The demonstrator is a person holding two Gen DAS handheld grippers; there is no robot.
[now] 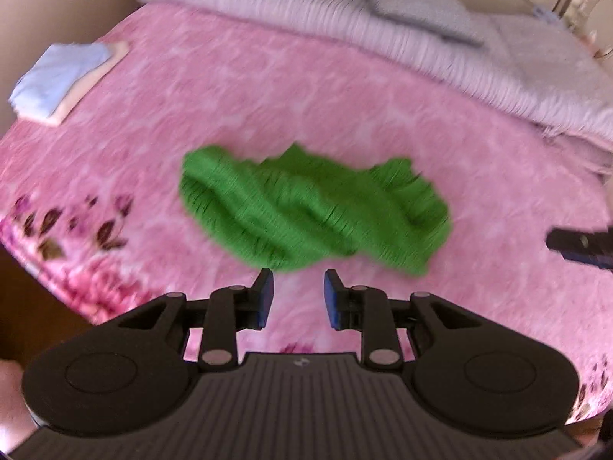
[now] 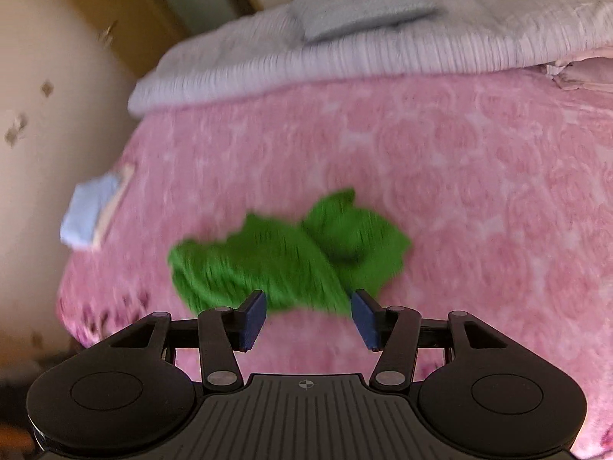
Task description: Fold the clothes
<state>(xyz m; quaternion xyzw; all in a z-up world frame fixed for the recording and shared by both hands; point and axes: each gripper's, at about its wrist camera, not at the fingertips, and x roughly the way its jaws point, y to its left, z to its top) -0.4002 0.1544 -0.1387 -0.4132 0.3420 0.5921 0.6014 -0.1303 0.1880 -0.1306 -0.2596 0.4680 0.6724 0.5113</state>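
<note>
Left hand-held gripper (image 1: 298, 299) open, empty, just short of green garment (image 1: 306, 207). Right hand-held gripper (image 2: 307, 318) open wider, empty, at garment's near edge. Garment crumpled mid-bed (image 1: 345, 107). Risk: pinching several bunched layers, spoiling fold.

A bright green ribbed garment (image 1: 310, 207) lies on a pink bedspread (image 1: 268, 88) with dark purple flowers; pale lilac blanket (image 1: 306, 11), light-blue folded cloth (image 1: 61, 76), black tongs (image 1: 299, 295) with blue pads.

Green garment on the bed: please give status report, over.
Left hand-held gripper open, empty. Right hand-held gripper open, empty. Green garment crumpled on pink blanket, unfolded, not gripped. Nothing in the way.
</note>
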